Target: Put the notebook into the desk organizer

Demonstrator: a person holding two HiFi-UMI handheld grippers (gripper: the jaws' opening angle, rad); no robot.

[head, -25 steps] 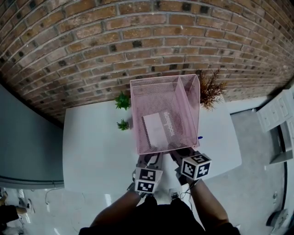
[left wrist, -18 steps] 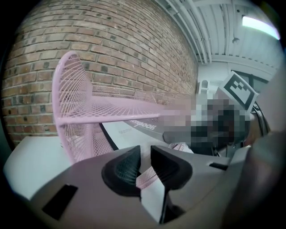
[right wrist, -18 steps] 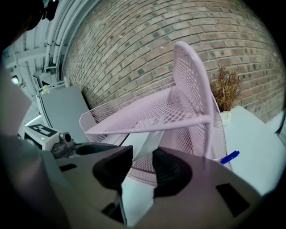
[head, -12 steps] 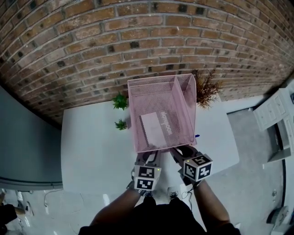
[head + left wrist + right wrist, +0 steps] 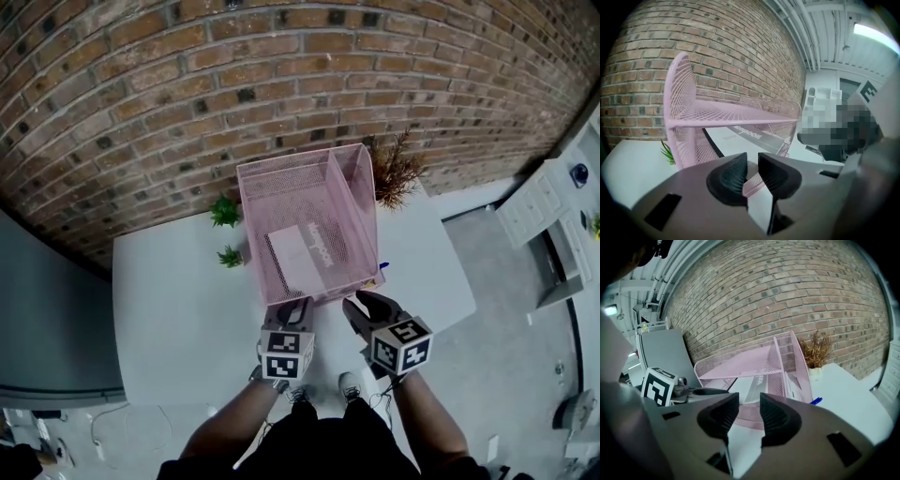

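A pink mesh desk organizer stands on the white table against the brick wall. The white-and-grey notebook lies on its floor and also shows through the mesh in the left gripper view. My left gripper is at the organizer's front edge, its jaws shut on the pink rim. My right gripper hangs just short of the front right corner. Its jaws have just been opening and stand open with nothing between them; the organizer lies beyond them.
Two small green plants sit left of the organizer, and a dried brown plant at its back right. A blue pen lies by its right side. White drawers stand on the floor beyond the table's right edge.
My right gripper has opened, let go of the organizer's front edge and drawn back a little toward me. The left gripper has kept its hold on the rim.
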